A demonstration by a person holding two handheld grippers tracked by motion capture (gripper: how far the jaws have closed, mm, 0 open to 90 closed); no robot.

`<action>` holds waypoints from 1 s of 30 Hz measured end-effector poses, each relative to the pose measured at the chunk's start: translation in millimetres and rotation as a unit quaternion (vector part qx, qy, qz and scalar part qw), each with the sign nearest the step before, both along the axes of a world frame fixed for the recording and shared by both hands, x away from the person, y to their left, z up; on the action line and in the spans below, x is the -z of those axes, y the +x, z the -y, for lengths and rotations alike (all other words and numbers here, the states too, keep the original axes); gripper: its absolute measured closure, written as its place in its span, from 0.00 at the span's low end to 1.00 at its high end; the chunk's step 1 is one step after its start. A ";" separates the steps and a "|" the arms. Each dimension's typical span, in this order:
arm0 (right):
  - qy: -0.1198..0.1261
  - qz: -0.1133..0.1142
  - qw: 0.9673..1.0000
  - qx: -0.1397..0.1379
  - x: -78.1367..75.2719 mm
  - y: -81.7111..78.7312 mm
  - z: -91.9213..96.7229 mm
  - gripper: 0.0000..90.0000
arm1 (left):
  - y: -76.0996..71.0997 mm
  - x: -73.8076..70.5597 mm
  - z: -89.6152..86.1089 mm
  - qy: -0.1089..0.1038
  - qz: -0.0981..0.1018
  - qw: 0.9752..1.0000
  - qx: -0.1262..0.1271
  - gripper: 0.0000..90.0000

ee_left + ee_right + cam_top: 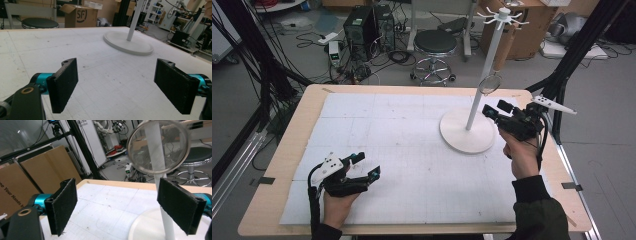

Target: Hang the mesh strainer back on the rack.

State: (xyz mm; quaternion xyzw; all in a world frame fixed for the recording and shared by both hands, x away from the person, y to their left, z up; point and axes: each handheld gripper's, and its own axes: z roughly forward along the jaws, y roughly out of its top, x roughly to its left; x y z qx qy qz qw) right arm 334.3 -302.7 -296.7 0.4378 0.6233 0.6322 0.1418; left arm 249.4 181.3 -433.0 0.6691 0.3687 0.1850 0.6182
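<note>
We see round sieve [489, 83] hanging on white stand [468, 131] near desk's far right corner. Right gripper [498, 110] wide, just beside sieve. Left gripper [366, 165] wide, holding nothing, near front left edge.

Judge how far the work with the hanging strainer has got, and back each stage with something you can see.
Done: the strainer hangs from a hook of the white rack, touched by neither gripper. In hand: the right gripper, open, is raised beside the rack's pole, just below the mesh. Left: probably closing on the strainer. The left gripper, also open, rests on the table.
</note>
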 end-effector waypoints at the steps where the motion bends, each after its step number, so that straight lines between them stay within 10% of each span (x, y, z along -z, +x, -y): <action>1: -0.002 0.000 1.000 -0.002 2.1 -1.3 -0.7 0.17 | -0.2 -0.2 0.4 0.000 0.000 1.000 0.000 0.22; 20: -0.050 0.004 0.998 -0.033 45.6 -34.1 -15.4 0.17 | 5.1 1.5 7.9 -0.013 -0.009 1.000 0.020 0.21; 30: -0.088 0.007 0.995 -0.034 70.5 -42.8 -22.9 0.17 | 15.6 -0.4 32.8 0.023 -0.001 0.999 0.031 0.21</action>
